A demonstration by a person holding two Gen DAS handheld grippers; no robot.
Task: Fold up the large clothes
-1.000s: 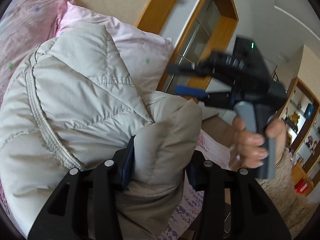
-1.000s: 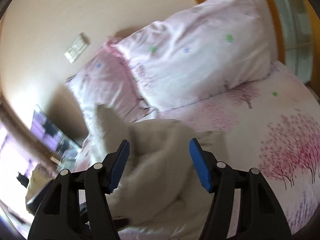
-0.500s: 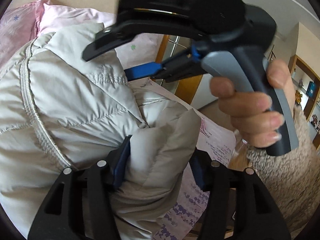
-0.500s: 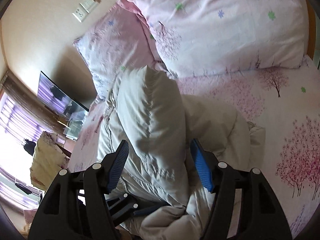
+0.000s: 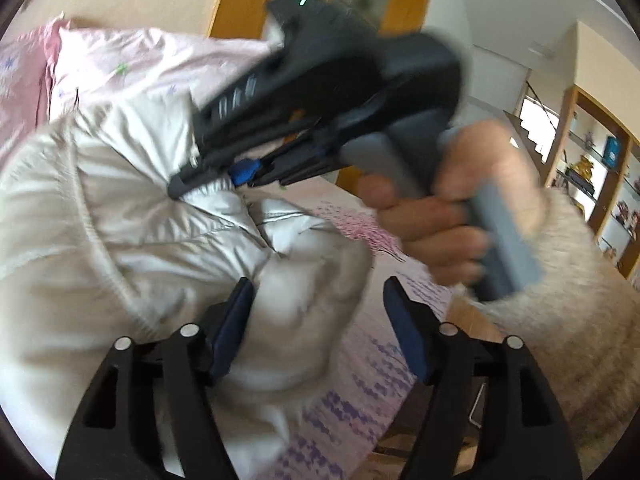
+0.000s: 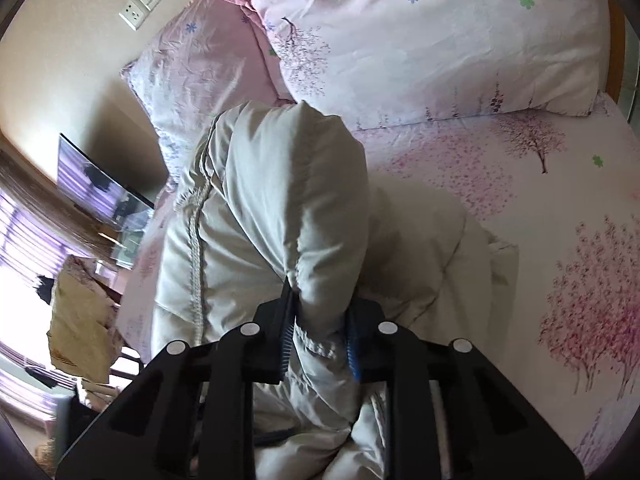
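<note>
A puffy cream jacket (image 6: pixel 280 184) lies bunched on the bed, one padded fold standing up. My right gripper (image 6: pixel 320 336) has its jaws closing on the base of that fold, both blue pads pressing into the fabric. In the left wrist view the same right gripper (image 5: pixel 200 182) bites into the jacket (image 5: pixel 120 220) from above, held by a hand (image 5: pixel 440 216). My left gripper (image 5: pixel 320 328) sits low with its jaws opening. A rounded fold of the jacket is between them. It leans on the left pad, and the right pad stands apart from it.
Two pink floral pillows (image 6: pixel 420 40) lie at the head of the bed, on a tree-print sheet (image 6: pixel 560 240). A wall socket (image 6: pixel 146 0) and a dark screen (image 6: pixel 92 184) are at the left. A fuzzy sleeve (image 5: pixel 580 300), a wooden door frame (image 5: pixel 228 12) and shelves (image 5: pixel 600 160) are on the right.
The right gripper came down over the jacket's raised fold and closed on it. The left jaws spread wider, the right pad coming off the fold.
</note>
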